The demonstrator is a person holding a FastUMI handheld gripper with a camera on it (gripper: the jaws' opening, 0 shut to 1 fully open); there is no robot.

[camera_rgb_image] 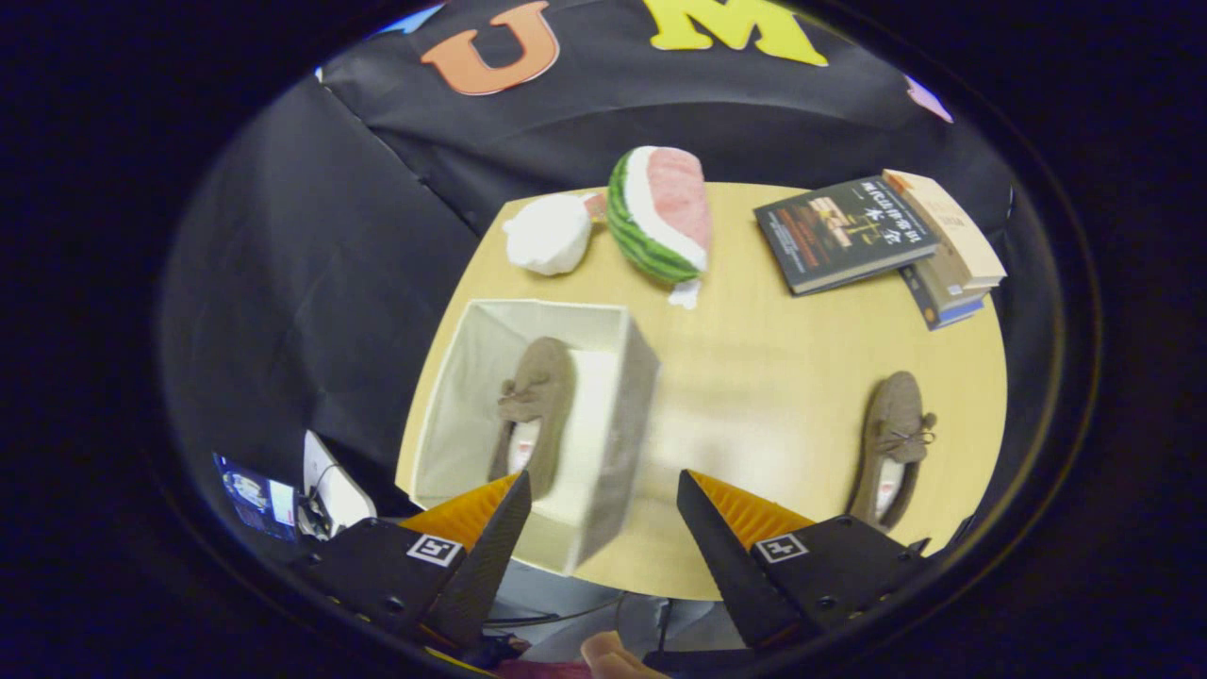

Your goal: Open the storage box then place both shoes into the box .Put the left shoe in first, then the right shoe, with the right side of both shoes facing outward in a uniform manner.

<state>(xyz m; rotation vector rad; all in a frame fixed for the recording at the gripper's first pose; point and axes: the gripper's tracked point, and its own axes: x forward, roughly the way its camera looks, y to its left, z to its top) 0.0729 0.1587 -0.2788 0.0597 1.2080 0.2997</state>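
Observation:
The open beige fabric storage box [630, 377] stands on the left part of the wooden table [754, 377]. One brown shoe [534, 405] with a bow lies inside it, lengthwise, toe away from me. The other brown shoe [890, 443] lies on the table near its right edge, toe also pointing away. My gripper [603, 486] hovers high above the table's near edge, open, with nothing between its fingers. The left finger [490, 542] overlaps the box's near corner; the right finger [726, 547] is between the box and the loose shoe.
A watermelon-slice plush [660, 215] and a white bundle [549, 234] sit at the table's far side beyond the box. A stack of books [877, 240] lies at the far right corner. A device with cables [321, 490] sits off the table's left, low down.

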